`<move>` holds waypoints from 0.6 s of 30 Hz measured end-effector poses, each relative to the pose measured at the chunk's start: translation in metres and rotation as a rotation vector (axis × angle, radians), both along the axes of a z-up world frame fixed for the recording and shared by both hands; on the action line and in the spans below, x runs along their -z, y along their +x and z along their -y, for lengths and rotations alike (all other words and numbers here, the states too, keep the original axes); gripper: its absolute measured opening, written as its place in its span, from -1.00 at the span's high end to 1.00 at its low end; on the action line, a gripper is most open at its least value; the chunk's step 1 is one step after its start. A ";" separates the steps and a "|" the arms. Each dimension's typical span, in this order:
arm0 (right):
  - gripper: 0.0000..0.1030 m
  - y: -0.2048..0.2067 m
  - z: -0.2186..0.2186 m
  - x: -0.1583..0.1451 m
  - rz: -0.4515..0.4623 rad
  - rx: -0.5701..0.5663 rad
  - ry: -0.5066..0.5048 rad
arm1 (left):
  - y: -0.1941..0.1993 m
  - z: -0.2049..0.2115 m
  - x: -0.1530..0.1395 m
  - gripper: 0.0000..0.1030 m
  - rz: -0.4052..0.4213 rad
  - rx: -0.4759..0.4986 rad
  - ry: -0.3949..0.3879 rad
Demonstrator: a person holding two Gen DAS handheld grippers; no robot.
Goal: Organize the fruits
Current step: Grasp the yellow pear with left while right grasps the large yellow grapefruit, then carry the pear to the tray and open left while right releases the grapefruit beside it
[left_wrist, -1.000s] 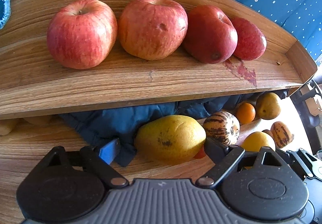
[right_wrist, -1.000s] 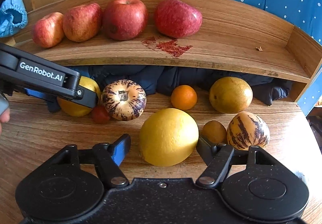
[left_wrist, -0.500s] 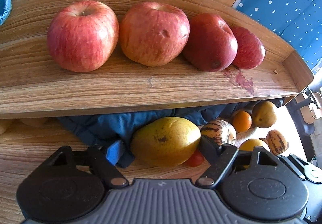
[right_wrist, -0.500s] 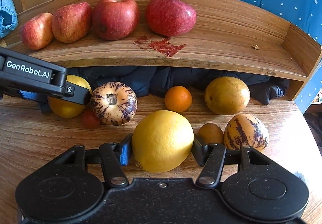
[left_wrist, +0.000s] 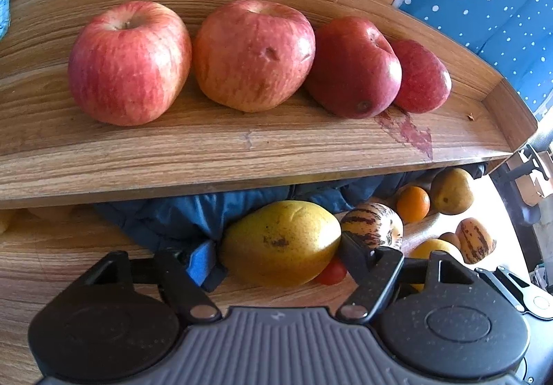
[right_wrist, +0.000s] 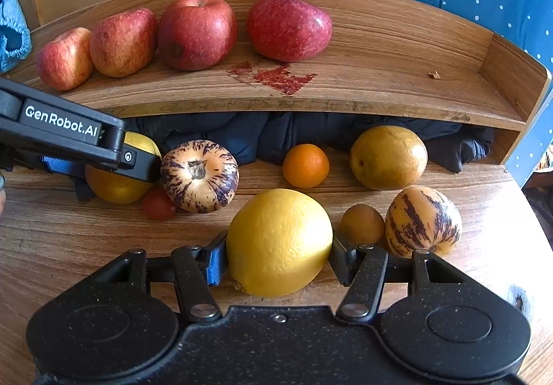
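right claw (right_wrist: 278, 262) had clamped the yellow citrus (right_wrist: 279, 242) dead ahead at 12, left claw (left_wrist: 276, 255) pinched the pear (left_wrist: 280, 241), long axis 9-to-3.

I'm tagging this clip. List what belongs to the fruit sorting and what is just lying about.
Job:
four red apples on the wooden shelf
large yellow citrus
yellow pear
two striped pepino melons
orange
cherry tomato

Lying about:
dark blue cloth
red stain

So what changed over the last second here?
Both grippers closed in: the right gripper now has its fingers on the yellow citrus, and the left gripper has closed around the yellow pear. The apples on the shelf stayed put.
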State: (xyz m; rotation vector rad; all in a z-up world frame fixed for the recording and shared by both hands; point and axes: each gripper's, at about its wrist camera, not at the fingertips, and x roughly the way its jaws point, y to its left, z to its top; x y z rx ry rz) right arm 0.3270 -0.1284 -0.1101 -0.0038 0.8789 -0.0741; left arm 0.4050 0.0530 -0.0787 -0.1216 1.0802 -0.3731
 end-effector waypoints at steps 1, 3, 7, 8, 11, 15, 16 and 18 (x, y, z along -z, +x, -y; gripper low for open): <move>-0.16 -0.002 0.000 0.000 0.002 0.001 0.006 | -0.001 -0.001 0.000 -0.51 -0.002 -0.001 0.000; -0.16 -0.007 -0.003 0.000 0.008 -0.003 0.016 | -0.005 -0.003 -0.002 -0.51 -0.002 -0.005 -0.005; -0.16 -0.019 -0.008 -0.002 0.025 -0.026 0.038 | -0.015 -0.005 -0.008 -0.51 0.017 -0.006 -0.012; -0.16 -0.021 -0.008 -0.003 0.030 -0.031 0.041 | -0.018 -0.006 -0.011 -0.51 0.023 -0.004 -0.011; -0.16 -0.030 -0.010 -0.007 0.045 -0.043 0.054 | -0.026 -0.006 -0.018 -0.51 0.045 0.003 -0.007; -0.16 -0.045 -0.009 -0.016 0.078 -0.063 0.061 | -0.036 -0.006 -0.030 -0.51 0.075 0.002 -0.007; -0.16 -0.049 -0.008 -0.018 0.083 -0.066 0.062 | -0.038 -0.006 -0.032 -0.51 0.081 0.002 -0.006; -0.16 -0.056 -0.006 -0.021 0.092 -0.067 0.068 | -0.043 -0.005 -0.035 -0.51 0.095 0.005 0.000</move>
